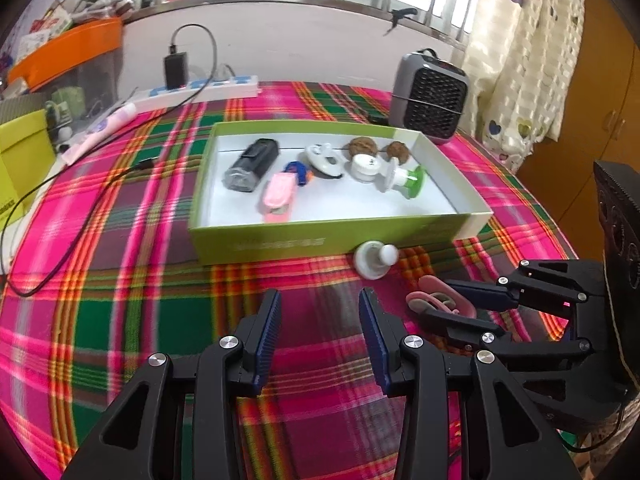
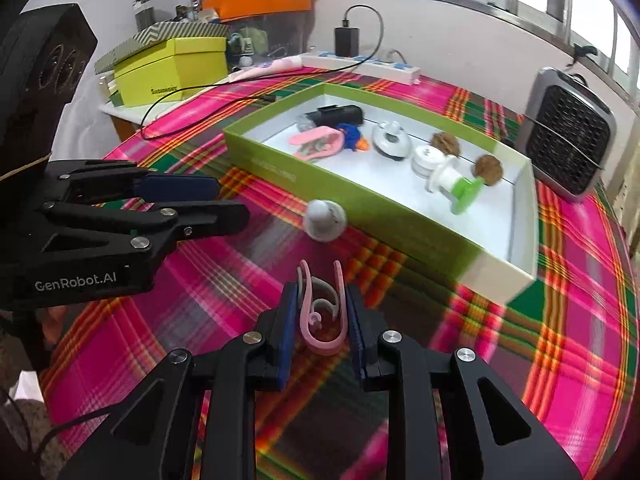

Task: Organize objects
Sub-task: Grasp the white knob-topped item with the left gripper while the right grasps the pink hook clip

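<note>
Plaid cloth (image 1: 120,300) covers table. Grey fan heater (image 1: 430,98) back right. White power strip (image 1: 192,90) w/ black charger (image 1: 176,68) (cable looping left). Orange-lidded bin (image 2: 260,0), yellow-green box (image 2: 172,68) far left.

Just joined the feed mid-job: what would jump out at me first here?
The green box mid-table on the loud plaid cloth, holding small odds and ends. The right gripper in front of it is shut on a pink clip, while a white knob lies outside the box wall and the left gripper is open.
</note>
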Demonstrator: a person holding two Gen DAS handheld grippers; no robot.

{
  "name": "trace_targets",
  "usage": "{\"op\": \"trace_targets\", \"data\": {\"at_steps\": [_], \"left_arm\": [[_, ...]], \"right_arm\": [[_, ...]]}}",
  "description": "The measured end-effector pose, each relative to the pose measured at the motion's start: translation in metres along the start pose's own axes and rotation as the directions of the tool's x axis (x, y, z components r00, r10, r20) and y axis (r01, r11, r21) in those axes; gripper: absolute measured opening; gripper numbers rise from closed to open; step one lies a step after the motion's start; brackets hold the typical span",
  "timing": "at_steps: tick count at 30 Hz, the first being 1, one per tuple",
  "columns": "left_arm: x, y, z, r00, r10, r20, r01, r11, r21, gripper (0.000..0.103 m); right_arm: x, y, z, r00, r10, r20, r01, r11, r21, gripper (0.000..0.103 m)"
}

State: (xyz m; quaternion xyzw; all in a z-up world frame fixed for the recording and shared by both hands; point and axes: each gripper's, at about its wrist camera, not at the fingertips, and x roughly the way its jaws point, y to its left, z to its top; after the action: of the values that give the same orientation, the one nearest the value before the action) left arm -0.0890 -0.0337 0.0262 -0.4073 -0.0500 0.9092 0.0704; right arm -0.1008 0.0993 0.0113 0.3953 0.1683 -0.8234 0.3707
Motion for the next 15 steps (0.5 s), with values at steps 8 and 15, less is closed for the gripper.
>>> {"op": "trace_targets", "data": {"at_steps": [8,15], "left_arm": [[0.018,-0.018,0.01,0.999,-0.034,-0.027,0.035,0.999,0.023,0.044],[0.031,-0.027,0.018,0.999,-0.012,-0.042,0.013,1.0,0.029,0.044]], "right_arm": [[-0.009,-0.019,-0.009,0.999,-0.035,0.0,0.034,0.998,0.048,0.024],[-0.011,-0.025,-0.01,0.999,-0.043,0.006,0.042,0.997,0.064,0.024]]}}
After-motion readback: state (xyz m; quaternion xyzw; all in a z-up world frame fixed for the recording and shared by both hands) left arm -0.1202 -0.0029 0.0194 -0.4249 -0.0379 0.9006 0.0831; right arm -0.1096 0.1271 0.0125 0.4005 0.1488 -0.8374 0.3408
